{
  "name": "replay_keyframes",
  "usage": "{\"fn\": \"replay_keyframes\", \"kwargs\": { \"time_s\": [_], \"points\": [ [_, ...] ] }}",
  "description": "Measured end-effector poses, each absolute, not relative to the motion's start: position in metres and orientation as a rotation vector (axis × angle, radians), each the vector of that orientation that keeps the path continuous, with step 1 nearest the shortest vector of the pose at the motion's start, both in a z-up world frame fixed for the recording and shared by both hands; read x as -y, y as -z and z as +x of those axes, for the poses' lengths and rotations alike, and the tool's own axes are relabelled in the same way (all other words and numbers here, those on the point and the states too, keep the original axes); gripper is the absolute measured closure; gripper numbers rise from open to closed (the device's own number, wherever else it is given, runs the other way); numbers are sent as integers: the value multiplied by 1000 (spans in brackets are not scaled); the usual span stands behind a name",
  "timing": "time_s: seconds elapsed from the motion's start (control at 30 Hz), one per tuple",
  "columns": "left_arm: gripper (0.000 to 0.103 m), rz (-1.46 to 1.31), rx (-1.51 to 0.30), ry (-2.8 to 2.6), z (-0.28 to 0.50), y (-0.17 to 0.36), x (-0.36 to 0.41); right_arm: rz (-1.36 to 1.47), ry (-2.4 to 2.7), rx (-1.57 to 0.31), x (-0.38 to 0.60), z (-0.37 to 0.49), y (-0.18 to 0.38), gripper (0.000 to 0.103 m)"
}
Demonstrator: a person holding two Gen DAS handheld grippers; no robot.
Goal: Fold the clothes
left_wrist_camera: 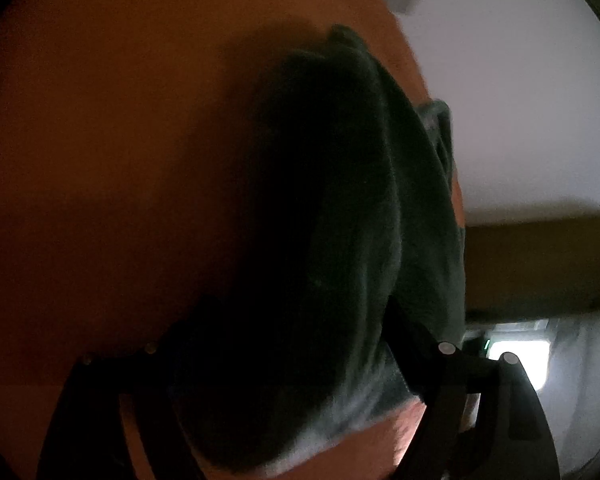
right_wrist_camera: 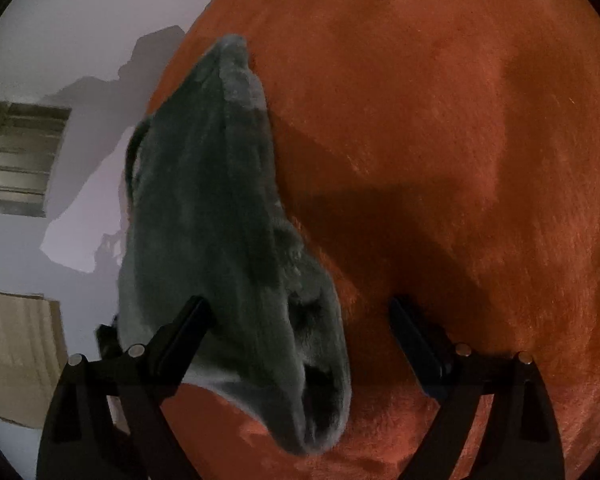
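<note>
Nearest the right wrist camera, the right gripper (right_wrist_camera: 300, 320) stands with its two black fingers (right_wrist_camera: 188, 328) wide apart. The grey fleecy garment (right_wrist_camera: 220, 208) lies bunched between them: its near end sits just inside the left-hand finger and may brush it, while the right-hand finger is well clear of the cloth, so nothing is pinched. The garment rests on an orange plush blanket (right_wrist_camera: 440, 120) and stretches away from the gripper in a long narrow heap that tapers to a point near the blanket's edge. Beyond that edge come a pale floor (right_wrist_camera: 60, 40), a cardboard box (right_wrist_camera: 16, 356) low at the left, and a barred window (right_wrist_camera: 20, 156) farther off.

The left wrist view is dark and blurred. The left gripper (left_wrist_camera: 284, 344) also has its fingers (left_wrist_camera: 416, 344) spread, and the same garment (left_wrist_camera: 340, 208) fills the gap between them; whether the pads press on it I cannot tell. Past the heap the orange blanket (left_wrist_camera: 120, 120) spreads to the left, and pale floor (left_wrist_camera: 520, 100) lies to the right
</note>
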State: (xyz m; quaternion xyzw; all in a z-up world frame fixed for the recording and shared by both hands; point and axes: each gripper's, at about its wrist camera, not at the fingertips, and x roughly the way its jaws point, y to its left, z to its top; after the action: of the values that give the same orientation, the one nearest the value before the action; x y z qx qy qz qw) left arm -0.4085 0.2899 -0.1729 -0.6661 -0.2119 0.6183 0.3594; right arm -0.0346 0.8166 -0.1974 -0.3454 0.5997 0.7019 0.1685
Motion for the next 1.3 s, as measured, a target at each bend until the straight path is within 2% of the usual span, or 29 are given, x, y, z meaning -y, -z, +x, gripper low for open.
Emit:
{"fn": "replay_keyframes", "kwargs": {
  "time_s": [0.13, 0.23, 0.3, 0.47, 0.53, 0.57, 0.6, 0.63, 0.67, 0.7, 0.73, 0.77, 0.83, 0.93, 1.03, 1.13, 1.3],
  "points": [
    [22, -1599, 586, -1758, -378, 128, -241, -880, -1926, -1796, -794, 1, 190, 12],
    [21, -1550, 640, -1768, -356, 118, -223, -884, -1941, -1744, -779, 7, 184, 12],
    [21, -1577, 762, -1684, -343, 137, -221, -890, -1942, -1797, -771, -6, 189, 12],
    [21, -1632, 844, -1630, -330, 180, -249, -786, -1911, -1940, -772, -43, 210, 12],
    [21, -1607, 869, -1677, -331, 181, -254, -695, -1845, -1990, -777, -50, 221, 16],
    [21, -1570, 921, -1686, -333, 178, -255, -630, -1808, -2011, -779, -54, 225, 23],
    [21, -1533, 972, -1694, -334, 176, -256, -570, -1793, -2015, -781, -55, 226, 44],
    [24, -1494, 1016, -1707, -337, 173, -255, -527, -1782, -1998, -784, -56, 225, 59],
    [27, -1455, 1060, -1721, -339, 170, -254, -511, -1784, -1958, -787, -57, 222, 81],
    [48, -1432, 1080, -1778, -341, 167, -252, -495, -1800, -1927, -789, -58, 216, 85],
    [71, -1434, 1086, -1816, -343, 166, -255, -477, -1825, -1894, -791, -58, 207, 87],
    [71, -1454, 1103, -1829, -346, 168, -252, -469, -1852, -1862, -793, -56, 197, 89],
    [79, -1449, 1098, -1853, -344, 164, -261, -461, -1898, -1810, -797, -52, 177, 90],
    [82, -1413, 1004, -1925, -336, 139, -267, -466, -1945, -1776, -791, -54, 156, 91],
    [87, -1459, 1029, -1913, -309, 122, -238, -487, -1968, -1770, -790, -63, 142, 91],
    [88, -1463, 1006, -1921, -285, 105, -244, -508, -1980, -1754, -773, -32, 129, 92],
    [88, -1517, 1034, -1841, -233, 104, -192, -532, -1952, -1781, -749, 24, 118, 92]
  ]
}}
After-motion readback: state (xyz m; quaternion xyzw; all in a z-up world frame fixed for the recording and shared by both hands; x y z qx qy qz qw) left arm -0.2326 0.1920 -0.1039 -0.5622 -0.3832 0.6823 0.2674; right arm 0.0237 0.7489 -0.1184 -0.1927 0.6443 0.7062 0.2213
